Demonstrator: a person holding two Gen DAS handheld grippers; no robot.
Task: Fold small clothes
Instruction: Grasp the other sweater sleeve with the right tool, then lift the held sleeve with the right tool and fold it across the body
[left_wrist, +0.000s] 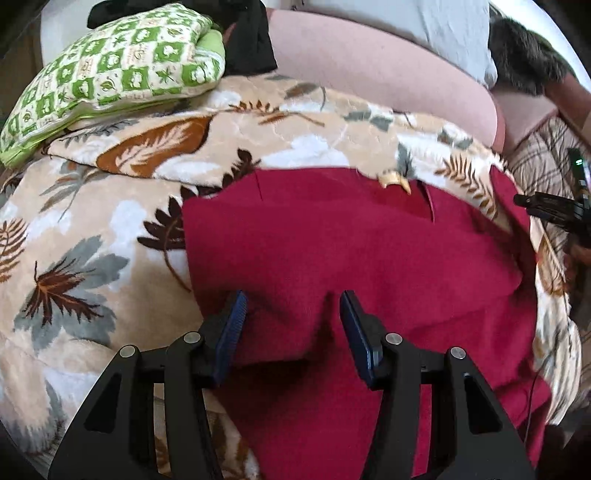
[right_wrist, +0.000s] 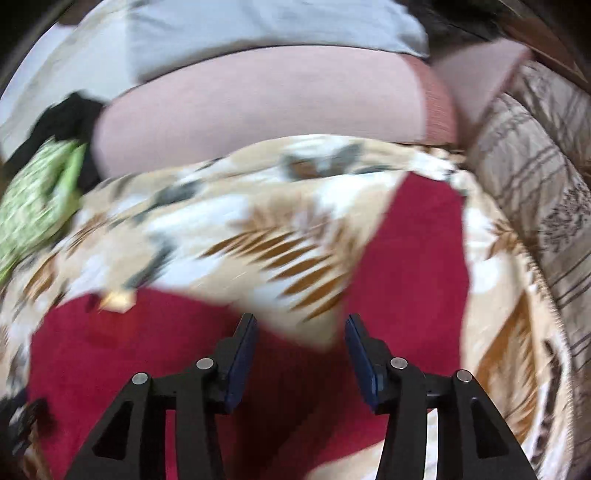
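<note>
At frame bottom, the left gripper (left_wrist: 293, 306) hovers, jaws apart, over the red garment (left_wrist: 351, 258) spread mid-frame on the leaf-print blanket (left_wrist: 92, 240); the right gripper (right_wrist: 301, 330), likewise spread, holds nothing.

- Soft, even daylight; no glare.
- Left wrist view fairly sharp; faint shadow under left gripper (left_wrist: 293, 306) on red cloth (left_wrist: 369, 258).
- Right wrist view motion-smeared, blanket (right_wrist: 258, 236) pattern streaked.
- Fisheye bends edges; dark corners.
</note>
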